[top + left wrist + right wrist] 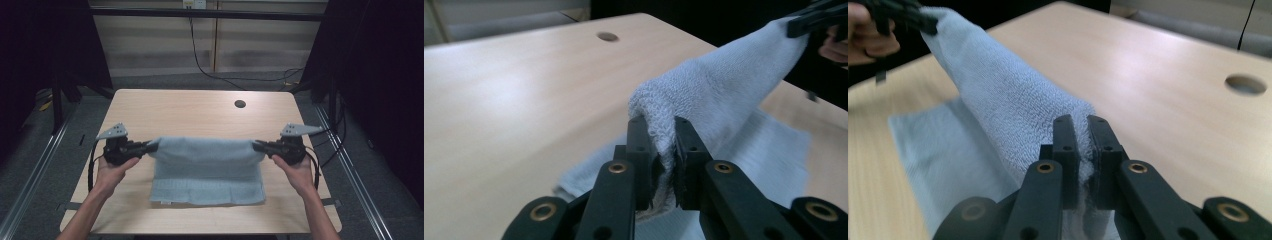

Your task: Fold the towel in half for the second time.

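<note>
A light blue towel (205, 167) lies on the wooden table (190, 112), its far edge lifted and stretched between the two grippers while its near part rests flat. My left gripper (152, 146) is shut on the towel's left far corner; in the left gripper view (660, 131) terry cloth (719, 85) bulges between the jaws. My right gripper (257, 146) is shut on the right far corner, and its own view (1082, 129) shows the jaws pinching the towel (1013, 105). Hands hold both grippers from the near side.
A round cable hole (240, 104) sits in the table's far right part. Dark frame posts and curtains stand on both sides, with metal rails (30, 175) on the floor. Cables (210, 70) trail behind the table.
</note>
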Demonstrator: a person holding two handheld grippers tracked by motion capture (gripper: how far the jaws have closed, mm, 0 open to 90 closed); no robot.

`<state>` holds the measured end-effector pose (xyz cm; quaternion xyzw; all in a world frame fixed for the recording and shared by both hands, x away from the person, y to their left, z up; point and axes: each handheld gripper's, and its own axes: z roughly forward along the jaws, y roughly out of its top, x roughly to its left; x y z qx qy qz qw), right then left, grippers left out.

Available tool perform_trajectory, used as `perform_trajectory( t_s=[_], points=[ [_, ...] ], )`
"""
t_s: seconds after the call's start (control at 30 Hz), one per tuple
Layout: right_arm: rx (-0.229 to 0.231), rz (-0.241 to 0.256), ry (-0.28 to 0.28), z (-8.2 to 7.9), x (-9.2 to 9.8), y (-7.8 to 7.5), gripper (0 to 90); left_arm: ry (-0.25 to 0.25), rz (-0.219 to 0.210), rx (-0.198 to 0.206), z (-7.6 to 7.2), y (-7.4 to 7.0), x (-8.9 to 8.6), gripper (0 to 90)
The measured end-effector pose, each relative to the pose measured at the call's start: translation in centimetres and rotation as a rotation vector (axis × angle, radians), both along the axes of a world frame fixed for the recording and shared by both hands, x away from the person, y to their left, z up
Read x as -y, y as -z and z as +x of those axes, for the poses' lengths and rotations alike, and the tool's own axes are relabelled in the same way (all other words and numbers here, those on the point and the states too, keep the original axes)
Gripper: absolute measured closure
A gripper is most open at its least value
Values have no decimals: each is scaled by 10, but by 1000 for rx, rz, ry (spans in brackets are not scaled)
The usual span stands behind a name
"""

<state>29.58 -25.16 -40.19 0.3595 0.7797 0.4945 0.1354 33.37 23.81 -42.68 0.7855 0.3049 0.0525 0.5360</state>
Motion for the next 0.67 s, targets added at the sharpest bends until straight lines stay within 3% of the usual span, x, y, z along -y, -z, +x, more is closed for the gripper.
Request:
perform_trajectory(
  t_s=[0.13, 0.2, 0.27, 0.33, 0.47, 0.53, 0.67],
  points=[
    [-27, 21, -23, -31, 0, 20, 821, 38, 0, -32, -30, 17, -4, 786],
    [-52, 25, -29, -42, 0, 29, 769, 62, -5, -52, -42, 22, -6, 757],
    [-80, 52, -34, -52, 3, 35, 668, 43, -33, -64, -54, 24, -11, 649],
    [-73, 78, -15, -60, 8, 37, 633, 24, -45, -57, -60, 22, -18, 554],
    [-68, 104, 35, -66, 20, 40, 599, -69, -83, -68, -52, 24, -31, 472],
    [-66, 116, 56, -66, 22, 44, 587, -103, -54, -82, -46, 30, -34, 440],
    [-60, 113, 96, -65, 25, 48, 529, -123, 4, -89, -46, 37, -33, 365]
  ],
)
